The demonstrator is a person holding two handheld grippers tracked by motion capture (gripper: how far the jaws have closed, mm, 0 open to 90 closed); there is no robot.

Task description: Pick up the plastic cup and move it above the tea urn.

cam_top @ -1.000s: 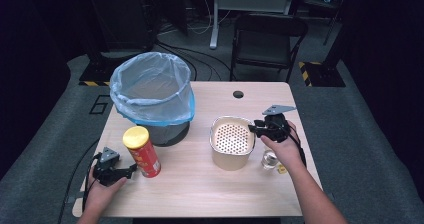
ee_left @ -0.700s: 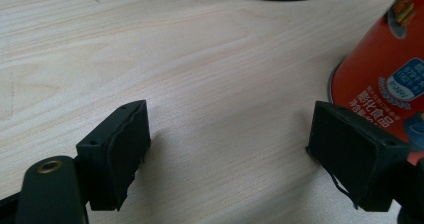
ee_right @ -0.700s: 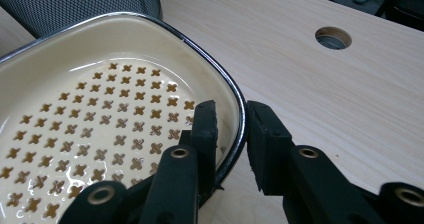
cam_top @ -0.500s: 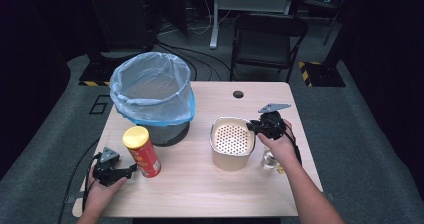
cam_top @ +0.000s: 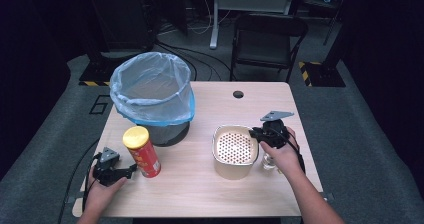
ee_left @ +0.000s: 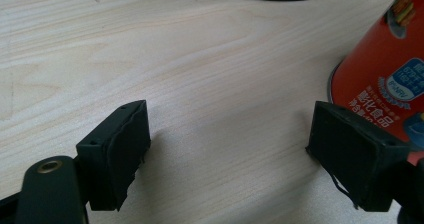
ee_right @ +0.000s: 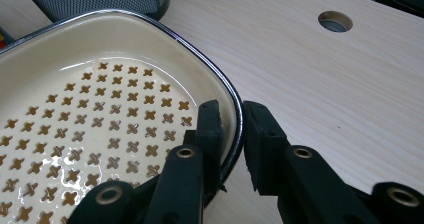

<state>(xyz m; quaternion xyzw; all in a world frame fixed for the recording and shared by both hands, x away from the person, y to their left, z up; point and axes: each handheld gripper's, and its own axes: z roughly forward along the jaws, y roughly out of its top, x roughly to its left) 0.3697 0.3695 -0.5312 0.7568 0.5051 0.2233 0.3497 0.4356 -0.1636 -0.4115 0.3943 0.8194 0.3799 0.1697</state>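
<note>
Gripping step in hand: right gripper [ee_right: 231, 134] pinching the rim of the cream perforated strainer insert [cam_top: 235, 146], one jaw inside the wall, one outside, dark rim edge caught between the pads. Jaws have just been closing onto that rim; now clamped narrow on it. Insert sitting in its cream container at table [cam_top: 210, 194] centre-right, in front of the right hand [cam_top: 282, 151], beside a small clear glass item [cam_top: 268, 161], too small to identify.

Left gripper [ee_left: 230, 139] resting low on the tabletop at front left, jaws standing wide, nothing between them. Red chip can [cam_top: 142, 151] with yellow lid upright just beside its right jaw, apparently not pressed. Black mesh bin with blue liner [cam_top: 152, 91] standing behind the can, at table back-left.

Judging next move: lifting the insert straight up out of the container, keeping it level, since a one-sided rim pinch invites tilting or slipping. Probably heading toward the bin to dump, though the insert looks empty apart from wet glare. Watching for the outer container dragging up with it; left gripper free for steadying if needed.
</note>
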